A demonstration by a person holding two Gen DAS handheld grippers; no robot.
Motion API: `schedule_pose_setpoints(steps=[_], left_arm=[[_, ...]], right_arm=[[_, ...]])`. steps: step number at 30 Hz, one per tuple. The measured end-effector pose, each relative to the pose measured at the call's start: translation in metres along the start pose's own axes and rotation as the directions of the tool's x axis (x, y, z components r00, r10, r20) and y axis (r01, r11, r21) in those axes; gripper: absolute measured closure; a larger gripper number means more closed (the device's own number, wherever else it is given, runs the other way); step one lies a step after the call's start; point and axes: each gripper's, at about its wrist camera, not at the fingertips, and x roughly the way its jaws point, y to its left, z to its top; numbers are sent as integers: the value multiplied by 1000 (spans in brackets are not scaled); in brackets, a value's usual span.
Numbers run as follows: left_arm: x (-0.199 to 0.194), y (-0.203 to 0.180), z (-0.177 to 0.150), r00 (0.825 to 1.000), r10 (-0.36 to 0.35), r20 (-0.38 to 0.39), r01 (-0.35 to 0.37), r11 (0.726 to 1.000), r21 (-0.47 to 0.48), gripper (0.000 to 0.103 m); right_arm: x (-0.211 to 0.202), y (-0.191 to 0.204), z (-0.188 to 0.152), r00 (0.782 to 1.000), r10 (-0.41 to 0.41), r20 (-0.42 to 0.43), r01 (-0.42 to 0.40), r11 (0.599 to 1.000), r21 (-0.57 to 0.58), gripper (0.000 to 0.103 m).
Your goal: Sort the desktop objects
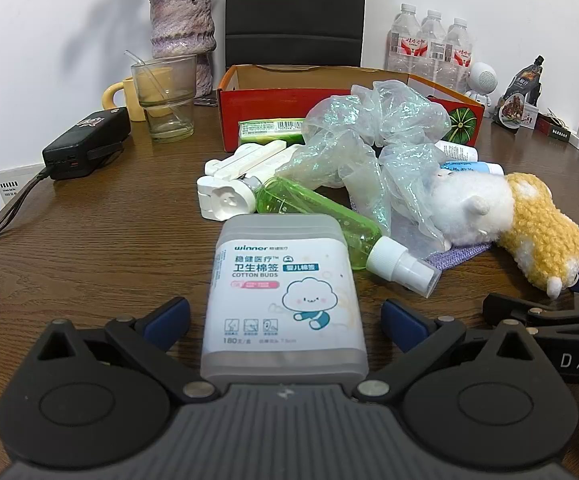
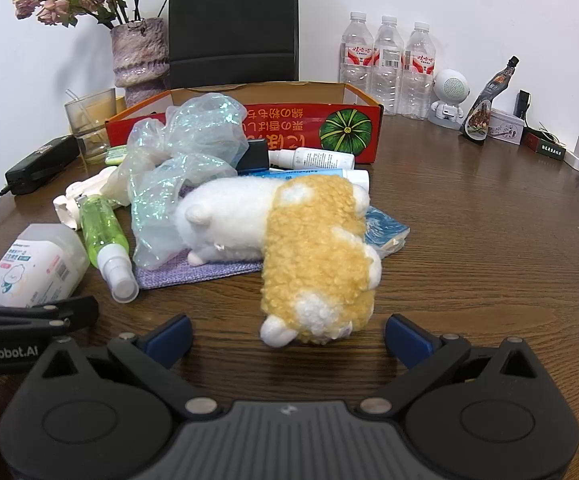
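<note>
A grey cotton buds box (image 1: 283, 292) lies on the wooden table between the fingers of my open left gripper (image 1: 285, 320), not touched by the pads. It also shows in the right wrist view (image 2: 33, 268). A yellow and white plush toy (image 2: 309, 248) lies just ahead of my open right gripper (image 2: 289, 340), its tail end between the fingertips without contact. Behind lie a green spray bottle (image 1: 321, 220), a crumpled iridescent plastic bag (image 1: 373, 140), white plastic clips (image 1: 241, 176), tubes (image 2: 313, 158) and a purple cloth (image 2: 197, 272). An open red cardboard box (image 2: 289, 128) stands behind the pile.
At the back left stand a glass (image 1: 167, 96), a yellow mug (image 1: 123, 98), a vase of dried flowers (image 1: 181, 28) and a black power bank (image 1: 87, 142) with a cable. Three water bottles (image 2: 389, 64), a white speaker (image 2: 451, 94) and small packets stand at the back right.
</note>
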Motion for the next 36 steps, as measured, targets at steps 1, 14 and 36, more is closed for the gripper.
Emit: schedule_pose_setpoints(steps=[1,14,36], left_arm=[[0,0,0,1000,0,0,0,1000,0,0],[0,0,0,1000,0,-1,0,1000,0,0],[0,0,0,1000,0,-1,0,1000,0,0]], right_arm=[[0,0,0,1000,0,0,0,1000,0,0],[0,0,0,1000,0,0,0,1000,0,0],[0,0,0,1000,0,0,0,1000,0,0]])
